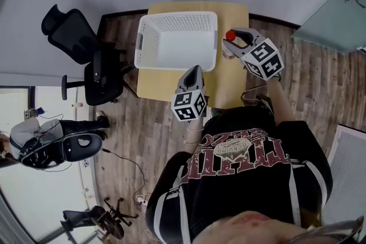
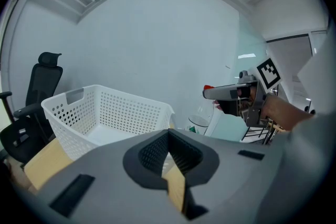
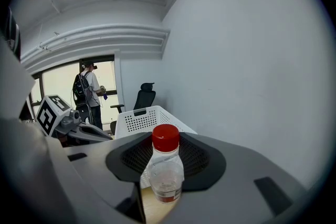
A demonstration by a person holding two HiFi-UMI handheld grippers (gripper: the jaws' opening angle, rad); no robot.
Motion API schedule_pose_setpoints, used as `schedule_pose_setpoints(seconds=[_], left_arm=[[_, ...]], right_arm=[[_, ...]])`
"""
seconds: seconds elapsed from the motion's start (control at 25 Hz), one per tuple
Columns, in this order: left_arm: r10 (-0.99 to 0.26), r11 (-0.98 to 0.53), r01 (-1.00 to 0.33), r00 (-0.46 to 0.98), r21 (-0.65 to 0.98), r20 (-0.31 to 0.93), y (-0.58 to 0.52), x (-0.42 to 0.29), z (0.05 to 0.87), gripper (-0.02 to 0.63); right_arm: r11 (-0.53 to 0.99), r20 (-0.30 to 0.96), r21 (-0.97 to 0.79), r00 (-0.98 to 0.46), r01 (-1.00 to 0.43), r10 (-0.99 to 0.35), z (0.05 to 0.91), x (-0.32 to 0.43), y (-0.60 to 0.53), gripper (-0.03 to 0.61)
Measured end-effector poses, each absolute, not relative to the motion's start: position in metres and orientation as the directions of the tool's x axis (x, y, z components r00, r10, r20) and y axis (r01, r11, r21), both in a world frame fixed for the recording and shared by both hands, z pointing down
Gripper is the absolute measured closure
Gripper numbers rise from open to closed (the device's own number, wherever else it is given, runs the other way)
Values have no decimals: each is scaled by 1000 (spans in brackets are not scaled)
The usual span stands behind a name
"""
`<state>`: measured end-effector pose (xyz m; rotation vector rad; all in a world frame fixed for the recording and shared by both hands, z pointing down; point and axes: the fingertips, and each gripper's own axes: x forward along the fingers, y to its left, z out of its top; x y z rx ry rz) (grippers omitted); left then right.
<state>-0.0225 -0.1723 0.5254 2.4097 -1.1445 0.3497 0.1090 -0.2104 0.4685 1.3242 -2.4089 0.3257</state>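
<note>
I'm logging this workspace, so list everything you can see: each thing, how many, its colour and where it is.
Basket: one, white, perforated, empty, on the table.
Table: one, light wood, against the wall.
Bottle: one, clear with red cap, between the right gripper's jaws.
Office chair: one, black, left of the table.
Other person: one, standing by the window.
Left gripper: grey, jaws together, empty, above the table's near edge.
Right gripper: grey, jaws on the bottle.
Shirt: black, printed, bottom of head view.
</note>
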Motion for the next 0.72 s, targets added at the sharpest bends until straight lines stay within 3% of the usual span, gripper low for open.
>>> schedule_pose_setpoints(seconds=[0.72], left_arm=[[-659, -556, -776, 630, 298, 411, -180, -15, 531, 566]], right_arm=[[511, 475, -44, -468, -859, -746, 528, 116, -227, 413]])
